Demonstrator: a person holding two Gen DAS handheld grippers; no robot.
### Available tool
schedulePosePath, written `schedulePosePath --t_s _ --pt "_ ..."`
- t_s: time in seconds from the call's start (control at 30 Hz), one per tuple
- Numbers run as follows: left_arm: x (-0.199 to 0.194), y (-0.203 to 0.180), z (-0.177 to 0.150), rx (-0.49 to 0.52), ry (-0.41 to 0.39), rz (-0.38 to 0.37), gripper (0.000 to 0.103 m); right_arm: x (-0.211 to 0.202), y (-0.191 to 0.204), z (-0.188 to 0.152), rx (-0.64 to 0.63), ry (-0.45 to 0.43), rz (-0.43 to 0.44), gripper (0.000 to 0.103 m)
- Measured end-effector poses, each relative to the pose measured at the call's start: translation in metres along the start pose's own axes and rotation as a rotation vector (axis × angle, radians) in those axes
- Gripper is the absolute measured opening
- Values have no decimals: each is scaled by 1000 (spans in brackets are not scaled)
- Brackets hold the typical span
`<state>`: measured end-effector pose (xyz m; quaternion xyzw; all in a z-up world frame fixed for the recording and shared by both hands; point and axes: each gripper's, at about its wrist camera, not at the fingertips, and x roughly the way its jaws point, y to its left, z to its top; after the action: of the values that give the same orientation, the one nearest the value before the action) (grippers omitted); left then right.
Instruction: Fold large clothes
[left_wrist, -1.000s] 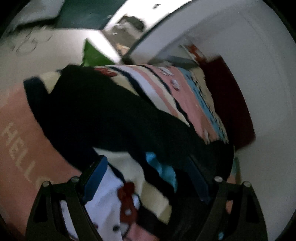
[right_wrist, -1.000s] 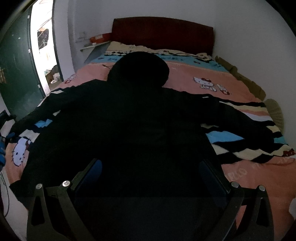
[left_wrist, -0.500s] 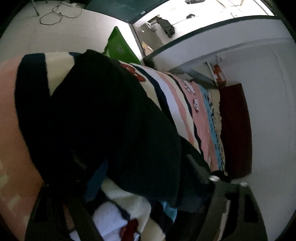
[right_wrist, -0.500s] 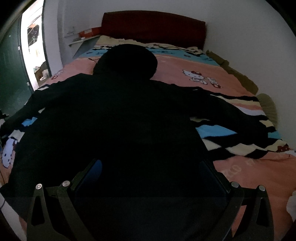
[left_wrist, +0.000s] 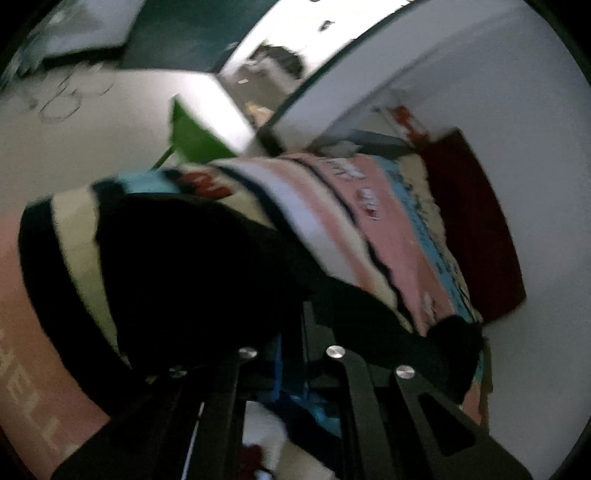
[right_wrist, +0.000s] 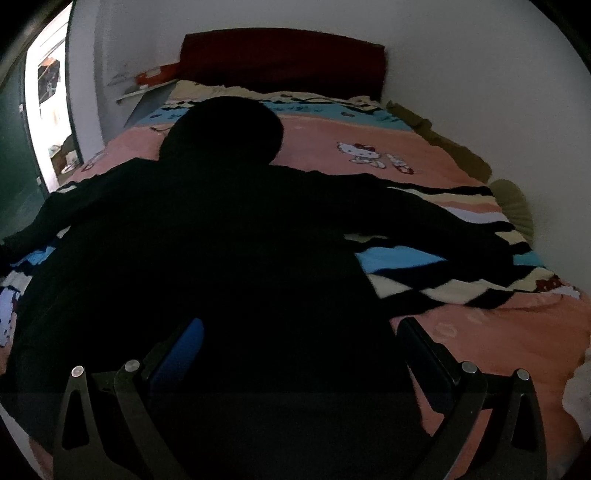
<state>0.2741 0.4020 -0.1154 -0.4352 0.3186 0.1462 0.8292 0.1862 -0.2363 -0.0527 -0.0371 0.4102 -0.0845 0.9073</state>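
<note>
Across the bed (right_wrist: 480, 343), a large black hooded garment (right_wrist: 229, 258) is lying spread flat on a pink, blue, cream and black patterned fleece blanket (right_wrist: 369, 166). Its rounded hood is pointing toward the dark red headboard (right_wrist: 284, 59) at the head edge of the bed, its hem is lying at the foot edge, and one sleeve is stretching out toward each side edge.

From the right wrist view, the right claw (right_wrist: 295, 350) is hovering low over the hem near the foot edge, with its jaws standing wide apart and gripping nothing; the black cloth is lying beneath and between them, and the dim light is hiding whether the blue pads are touching it.

From the left wrist view, which is blurred, the left claw (left_wrist: 291, 350) is at the bed's side edge nearest the bright doorway (left_wrist: 280, 74). Its jaws have just been closing and are now standing pressed together on a fold of the black garment's sleeve, which is bunching up over the fingers. A green object (left_wrist: 192, 140) is standing on the floor beyond that edge.
</note>
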Motion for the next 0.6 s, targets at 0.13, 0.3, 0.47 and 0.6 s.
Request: schedulePosePath --t_s 0.13,0.3,0.47,0.6 --pt "-22 -56 -2 126 -33 -76 6 0 -18 0 17 -2 -23 102" --pt "-42 -131 -17 246 -55 -168 5 -1 -45 0 38 -30 -29 102" --pt "-52 -204 -48 356 -42 -265 5 4 -78 -3 86 -37 -23 102" --pt "-55 -263 -89 464 -2 -357 5 10 -104 -8 143 -42 -25 102"
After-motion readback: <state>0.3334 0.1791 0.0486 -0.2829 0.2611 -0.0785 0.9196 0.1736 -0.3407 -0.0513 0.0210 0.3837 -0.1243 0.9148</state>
